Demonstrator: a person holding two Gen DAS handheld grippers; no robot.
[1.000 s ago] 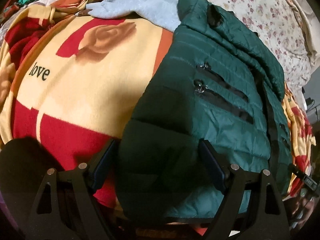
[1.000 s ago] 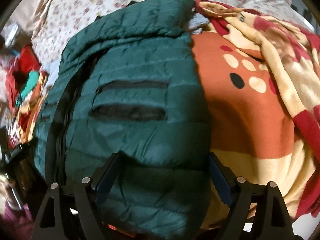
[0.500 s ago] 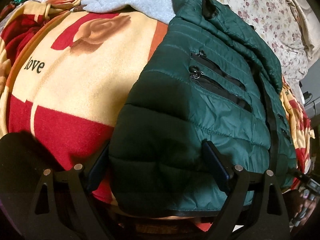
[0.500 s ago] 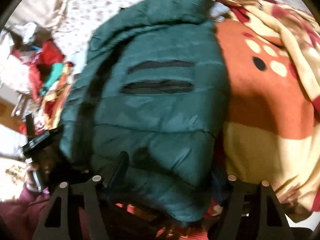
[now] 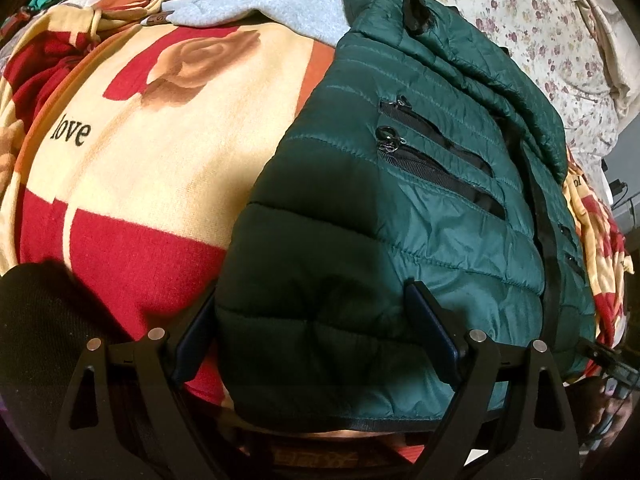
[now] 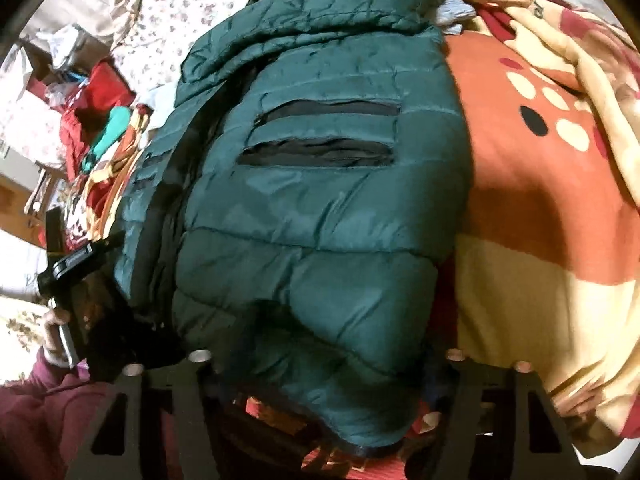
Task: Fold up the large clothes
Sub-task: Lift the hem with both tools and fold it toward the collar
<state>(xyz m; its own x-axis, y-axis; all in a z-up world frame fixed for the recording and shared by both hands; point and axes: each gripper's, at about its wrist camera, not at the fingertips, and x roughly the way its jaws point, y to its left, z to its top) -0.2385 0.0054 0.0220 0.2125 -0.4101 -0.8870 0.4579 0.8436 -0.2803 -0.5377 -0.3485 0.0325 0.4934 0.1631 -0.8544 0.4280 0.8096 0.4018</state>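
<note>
The left gripper [image 5: 312,336] stands wide, straddling the hem corner of the green puffer jacket [image 5: 420,208], pads not clearly pressing. The right gripper [image 6: 320,364] has just been closing, its jaws bunching the jacket's other hem corner between them. The jacket lies on a red-and-cream blanket [image 5: 132,184], a floral sheet [image 5: 540,20] beyond.

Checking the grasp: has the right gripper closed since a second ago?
Yes. The right gripper has just been closing on the green puffer jacket hem, bunched between its fingers.
</note>
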